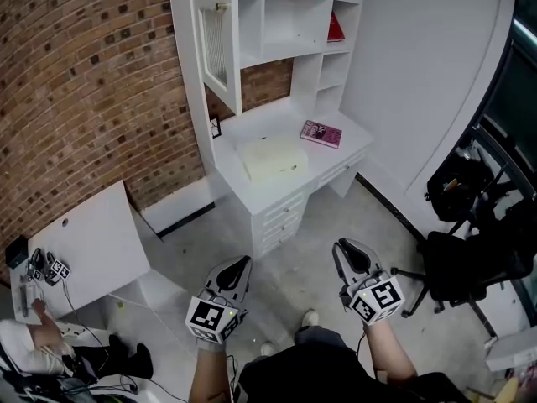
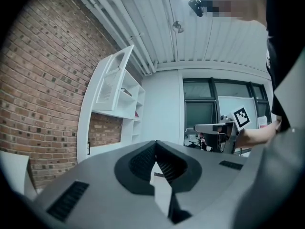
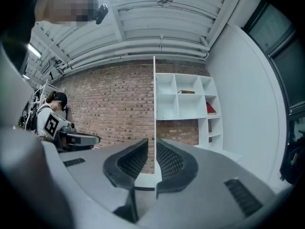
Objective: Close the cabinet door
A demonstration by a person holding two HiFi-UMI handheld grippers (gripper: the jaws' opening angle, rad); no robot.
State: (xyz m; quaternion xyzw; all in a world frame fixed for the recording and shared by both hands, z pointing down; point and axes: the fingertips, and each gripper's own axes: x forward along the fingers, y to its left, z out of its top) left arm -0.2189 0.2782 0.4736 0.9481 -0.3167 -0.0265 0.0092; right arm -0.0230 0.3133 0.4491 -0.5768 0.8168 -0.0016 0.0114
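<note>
Cabinet door [image 1: 216,36]: open, swung out from the upper left bay of the white cabinet [image 1: 185,82], which stands against the brick wall [image 1: 84,65]; well apart from both grippers.
Left gripper [image 1: 242,263]: held level, jaws pressed together, nothing between them.
Right gripper [image 1: 342,246]: held level, jaws almost together with only a thin slit, nothing gripped.
Head view only: the desk section [image 1: 252,193] jutting out beneath the door, its drawers facing the grippers; a pink book [image 1: 321,133] and a pale pad [image 1: 273,158] on its top; a red book [image 1: 335,28] in a right-hand shelf bay.
Left gripper view only: the door seen at an angle, its panelled face tilted away from the shelves; dark windows [image 2: 217,106] beyond the right gripper.
Right gripper view only: the door seen edge-on as a thin white vertical line in front of the shelf bays.
Surroundings: black office chair [image 1: 457,267] to the right, white table [image 1: 88,242] to the left, a seated person [image 1: 33,342] at the lower left.
In the way: the desk section stands between the grippers and the door.
</note>
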